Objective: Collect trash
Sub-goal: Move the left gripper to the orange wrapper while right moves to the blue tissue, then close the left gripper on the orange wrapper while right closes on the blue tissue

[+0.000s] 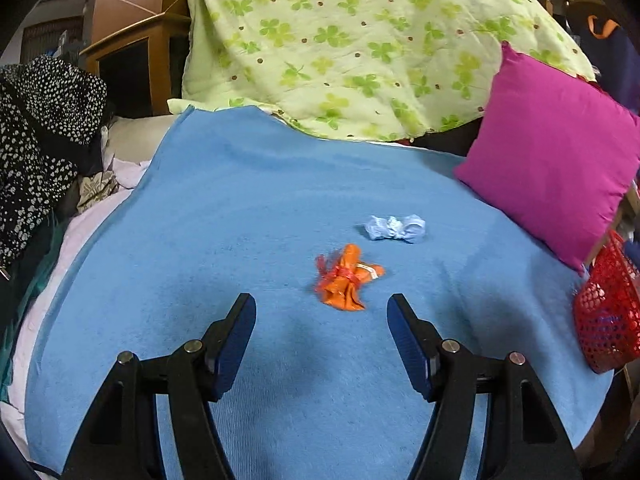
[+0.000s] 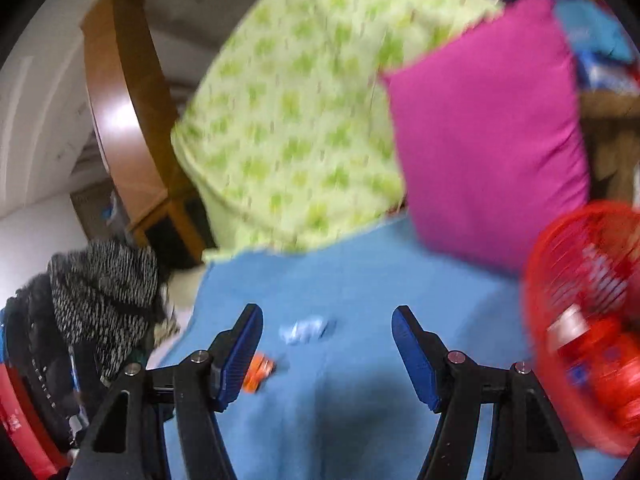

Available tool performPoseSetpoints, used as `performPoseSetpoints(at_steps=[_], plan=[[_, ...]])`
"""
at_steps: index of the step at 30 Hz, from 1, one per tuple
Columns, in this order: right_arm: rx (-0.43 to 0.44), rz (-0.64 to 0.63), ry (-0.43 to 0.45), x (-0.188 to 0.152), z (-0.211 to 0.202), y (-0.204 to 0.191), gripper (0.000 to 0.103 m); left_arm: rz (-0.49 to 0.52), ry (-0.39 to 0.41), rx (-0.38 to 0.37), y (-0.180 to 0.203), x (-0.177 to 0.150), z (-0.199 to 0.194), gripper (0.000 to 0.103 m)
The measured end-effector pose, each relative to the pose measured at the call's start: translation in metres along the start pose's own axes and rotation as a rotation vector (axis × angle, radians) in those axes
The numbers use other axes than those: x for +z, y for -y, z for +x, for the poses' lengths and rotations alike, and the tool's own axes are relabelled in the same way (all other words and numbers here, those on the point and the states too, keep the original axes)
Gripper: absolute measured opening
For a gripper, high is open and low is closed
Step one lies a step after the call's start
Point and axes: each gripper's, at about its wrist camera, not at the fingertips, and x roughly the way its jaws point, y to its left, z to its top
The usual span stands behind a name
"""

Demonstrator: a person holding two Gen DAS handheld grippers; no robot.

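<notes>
A crumpled orange wrapper [image 1: 347, 278] lies on the blue blanket [image 1: 248, 208], just ahead of my left gripper [image 1: 322, 306], whose jaws stand open with nothing between them. A scrunched pale blue wrapper [image 1: 395, 228] lies a little farther off to the right. The right wrist view is blurred: my right gripper [image 2: 327, 318] is open and empty above the blanket [image 2: 360, 380], the pale blue wrapper [image 2: 306, 330] shows between its fingers farther off, and the orange wrapper [image 2: 259, 372] peeks out beside its left finger. A red mesh basket [image 2: 588, 320] holding red items stands at the right.
A magenta cushion [image 1: 556, 160] leans at the right, and a green clover-print cover [image 1: 360, 40] is heaped behind. A black-and-white speckled garment [image 1: 40, 132] is piled at the left, by wooden furniture [image 1: 132, 52]. The red basket [image 1: 608, 320] stands at the blanket's right edge.
</notes>
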Motion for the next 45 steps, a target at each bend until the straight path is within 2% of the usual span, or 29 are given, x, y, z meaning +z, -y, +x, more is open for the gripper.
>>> performPoseSetpoints(at_steps=[4, 9, 14, 17, 20, 23, 24, 26, 27, 28, 31, 32, 36, 40, 45], plan=[[0.043, 0.051, -0.142, -0.009, 0.053, -0.003, 0.071, -0.014, 0.000, -0.005, -0.007, 0.000, 0.015, 0.069], [0.073, 0.072, -0.251, -0.016, 0.115, -0.004, 0.071, -0.051, -0.048, -0.028, -0.017, 0.002, 0.039, 0.069], [0.099, 0.159, -0.325, -0.019, 0.175, 0.000, 0.071, -0.022, -0.055, -0.030, -0.014, 0.011, 0.056, 0.069], [0.108, 0.210, -0.353, -0.019, 0.214, -0.001, 0.071, -0.018, -0.080, -0.063, -0.016, 0.013, 0.064, 0.069], [0.089, 0.255, -0.377, -0.020, 0.246, 0.001, 0.071, -0.015, -0.096, -0.086, -0.018, 0.015, 0.069, 0.069], [0.032, 0.296, -0.404, -0.026, 0.276, 0.008, 0.069, 0.003, -0.093, -0.100, -0.017, 0.018, 0.071, 0.069], [0.022, 0.306, -0.404, -0.027, 0.282, 0.011, 0.068, 0.012, -0.094, -0.108, -0.016, 0.019, 0.073, 0.069], [0.003, 0.306, -0.411, -0.030, 0.292, 0.012, 0.056, 0.029, -0.100, -0.119, -0.015, 0.020, 0.077, 0.069], [-0.017, 0.284, -0.422, -0.032, 0.298, 0.011, 0.048, 0.037, -0.106, -0.128, -0.015, 0.020, 0.080, 0.069], [-0.030, 0.263, -0.422, -0.032, 0.300, 0.009, 0.040, 0.045, -0.114, -0.141, -0.013, 0.019, 0.084, 0.068], [-0.019, 0.238, -0.408, -0.030, 0.296, 0.007, 0.031, 0.059, -0.148, -0.179, -0.009, 0.018, 0.096, 0.058], [-0.019, 0.234, -0.403, -0.029, 0.292, 0.007, 0.031, 0.058, -0.167, -0.200, -0.008, 0.017, 0.101, 0.054], [-0.017, 0.236, -0.373, -0.023, 0.267, 0.012, 0.031, 0.022, -0.198, -0.246, -0.008, 0.020, 0.114, 0.048], [-0.013, 0.235, -0.347, -0.015, 0.231, 0.020, 0.031, 0.016, -0.222, -0.262, -0.007, 0.019, 0.123, 0.028], [-0.013, 0.236, -0.335, -0.009, 0.185, 0.030, 0.031, -0.018, -0.233, -0.260, -0.008, 0.015, 0.122, 0.026]])
